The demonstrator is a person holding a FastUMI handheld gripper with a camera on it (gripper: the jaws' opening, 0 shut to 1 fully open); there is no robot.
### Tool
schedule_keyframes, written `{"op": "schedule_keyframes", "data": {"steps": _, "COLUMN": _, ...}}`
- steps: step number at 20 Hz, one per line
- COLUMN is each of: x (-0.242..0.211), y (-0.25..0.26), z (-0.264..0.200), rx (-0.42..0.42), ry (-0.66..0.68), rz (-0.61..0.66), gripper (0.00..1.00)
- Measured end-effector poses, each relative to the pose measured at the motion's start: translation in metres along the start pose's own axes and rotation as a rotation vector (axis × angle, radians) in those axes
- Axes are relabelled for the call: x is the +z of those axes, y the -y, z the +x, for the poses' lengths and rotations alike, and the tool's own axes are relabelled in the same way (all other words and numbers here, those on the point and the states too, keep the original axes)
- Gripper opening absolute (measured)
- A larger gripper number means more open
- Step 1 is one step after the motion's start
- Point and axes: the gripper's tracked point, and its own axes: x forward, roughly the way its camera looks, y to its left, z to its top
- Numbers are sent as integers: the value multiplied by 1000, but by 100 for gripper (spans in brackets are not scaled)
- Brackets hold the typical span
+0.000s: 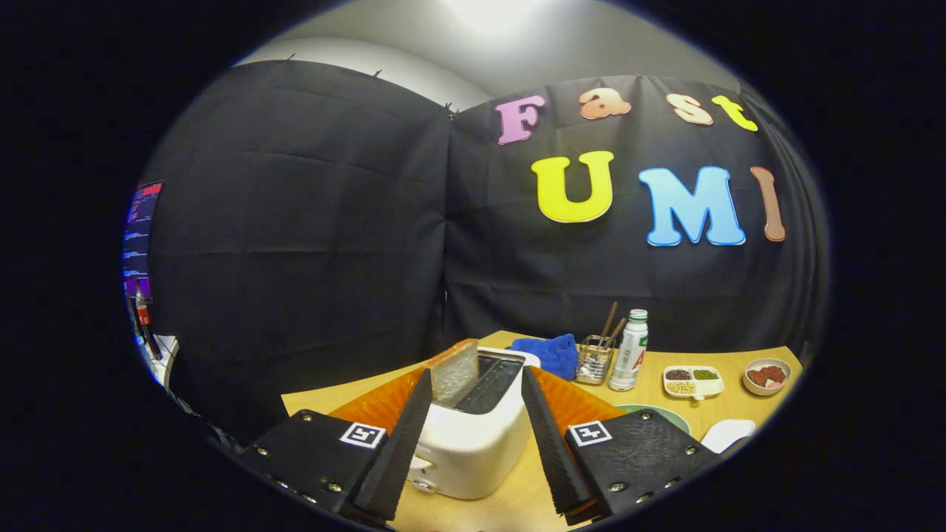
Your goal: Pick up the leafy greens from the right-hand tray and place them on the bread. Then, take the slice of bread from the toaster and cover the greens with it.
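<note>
My gripper (473, 403) stands spread wide, its two fingers splayed either side of the white toaster (473, 436) and gripping nothing; from my seat I see the toaster sitting between them on the wooden table (739, 414), with neither finger touching it. A slice of bread (454, 372) stands upright in the toaster's near-left slot, poking above the top, just ahead of the left finger's tip; the slot beside it is dark and I cannot tell what is in it. An orange tray (377, 406) lies behind and around the toaster; a green plate (665, 416) peeks out past the right finger, and a white dish (728, 434) sits near it. Beyond the toaster, by the black cloth wall, I see a blue cloth (550, 353), a wire holder with chopsticks (595, 360), a white bottle (630, 360), a divided dish of beans (692, 380) and a small bowl (766, 376); I cannot pick out the leafy greens from here.
</note>
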Motion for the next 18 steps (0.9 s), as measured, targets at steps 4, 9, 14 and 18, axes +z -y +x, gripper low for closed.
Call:
{"op": "schedule_keyframes", "data": {"steps": 4, "x": -2, "y": -27, "z": 23, "rx": -20, "ry": -15, "rz": -20, "gripper": 76}}
{"op": "schedule_keyframes", "data": {"steps": 9, "x": -13, "y": -35, "z": 57, "rx": -88, "ry": -45, "rz": -46, "gripper": 75}}
{"op": "schedule_keyframes", "data": {"steps": 14, "x": -23, "y": -20, "z": 77, "rx": -208, "ry": -75, "rz": -72, "gripper": 68}}
{"op": "schedule_keyframes", "data": {"steps": 18, "x": -26, "y": -18, "z": 85, "rx": -269, "ry": -72, "rz": -69, "gripper": 17}}
